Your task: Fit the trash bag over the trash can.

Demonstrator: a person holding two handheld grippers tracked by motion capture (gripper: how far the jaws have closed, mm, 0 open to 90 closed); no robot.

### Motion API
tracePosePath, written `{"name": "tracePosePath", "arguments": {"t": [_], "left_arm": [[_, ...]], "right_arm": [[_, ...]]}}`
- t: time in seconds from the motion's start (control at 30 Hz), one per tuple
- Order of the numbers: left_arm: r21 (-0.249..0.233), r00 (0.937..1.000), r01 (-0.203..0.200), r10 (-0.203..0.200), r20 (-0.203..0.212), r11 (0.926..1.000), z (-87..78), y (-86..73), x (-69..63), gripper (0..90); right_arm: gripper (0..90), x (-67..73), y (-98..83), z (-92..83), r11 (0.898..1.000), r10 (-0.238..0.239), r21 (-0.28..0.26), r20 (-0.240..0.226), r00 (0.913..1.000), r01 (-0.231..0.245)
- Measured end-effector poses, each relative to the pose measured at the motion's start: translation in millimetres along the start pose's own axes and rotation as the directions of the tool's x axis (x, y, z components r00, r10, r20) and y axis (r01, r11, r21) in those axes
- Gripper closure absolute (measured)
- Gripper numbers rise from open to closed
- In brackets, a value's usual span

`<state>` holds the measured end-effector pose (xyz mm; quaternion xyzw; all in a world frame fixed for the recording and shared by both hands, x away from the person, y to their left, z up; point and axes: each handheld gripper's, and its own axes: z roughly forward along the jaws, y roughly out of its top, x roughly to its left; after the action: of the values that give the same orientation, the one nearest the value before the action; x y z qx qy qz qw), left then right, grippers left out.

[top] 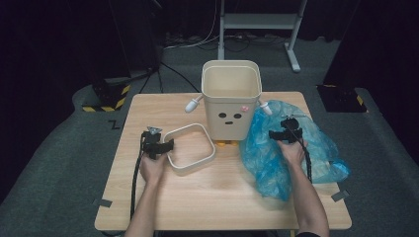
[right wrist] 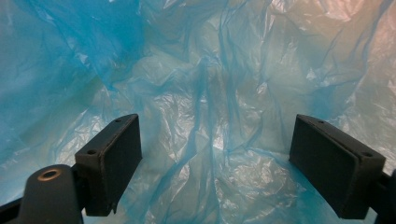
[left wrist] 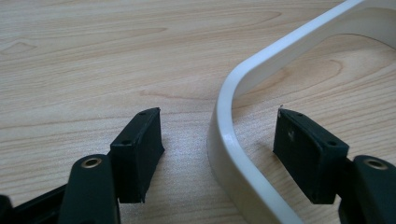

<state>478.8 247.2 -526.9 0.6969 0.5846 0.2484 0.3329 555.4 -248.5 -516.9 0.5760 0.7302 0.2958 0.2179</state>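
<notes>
Cream plastic frame [top: 190, 148] lies flat on the wooden table [top: 217, 197] at centre left, with the left gripper [top: 159, 145] straddling its rim, jaws spread and not pressing. At centre stands the cream bin [top: 231, 98]. At right, the right gripper [top: 286, 132] hovers released over the blue plastic bag [top: 276, 163].

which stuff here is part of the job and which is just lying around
In the job:
- bin, empty
- ring, astride the open left gripper
- blue bag, under the open right gripper

Lying about:
- metal stand behind the table
- floor cables
- striped base
</notes>
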Motion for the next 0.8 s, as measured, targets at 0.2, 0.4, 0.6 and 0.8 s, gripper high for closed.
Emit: {"name": "tracePosePath", "arguments": {"t": [0.2, 0.4, 0.6, 0.8], "left_arm": [[0.001, 1.0, -0.006, 0.006, -0.005, 1.0, 0.2, 0.1, -0.7, 32.7], [0.001, 1.0, -0.007, 0.007, -0.005, 1.0, 0.2, 0.1, -0.8, 32.6], [0.001, 1.0, -0.006, 0.006, -0.006, 1.0, 0.3, 0.1, -1.0, 32.6], [0.001, 1.0, -0.001, 0.001, 0.0, 1.0, 0.1, 0.0, -0.3, 32.6]], "right_arm": [[32.8, 3.8, -1.2, -1.5, 0.999, -0.048, -0.015, 0.009, 0.9988, 0.048], [62.6, 6.6, -1.4, -3.9, 0.996, -0.077, -0.035, -0.011, 0.9969, 0.077], [84.8, 9.7, -2.1, -5.3, 0.993, -0.11, -0.034, -0.008, 0.9939, 0.11], [89.7, 6.3, -2.3, -6.8, 0.994, -0.104, -0.027, -0.023, 0.9944, 0.103]]}}
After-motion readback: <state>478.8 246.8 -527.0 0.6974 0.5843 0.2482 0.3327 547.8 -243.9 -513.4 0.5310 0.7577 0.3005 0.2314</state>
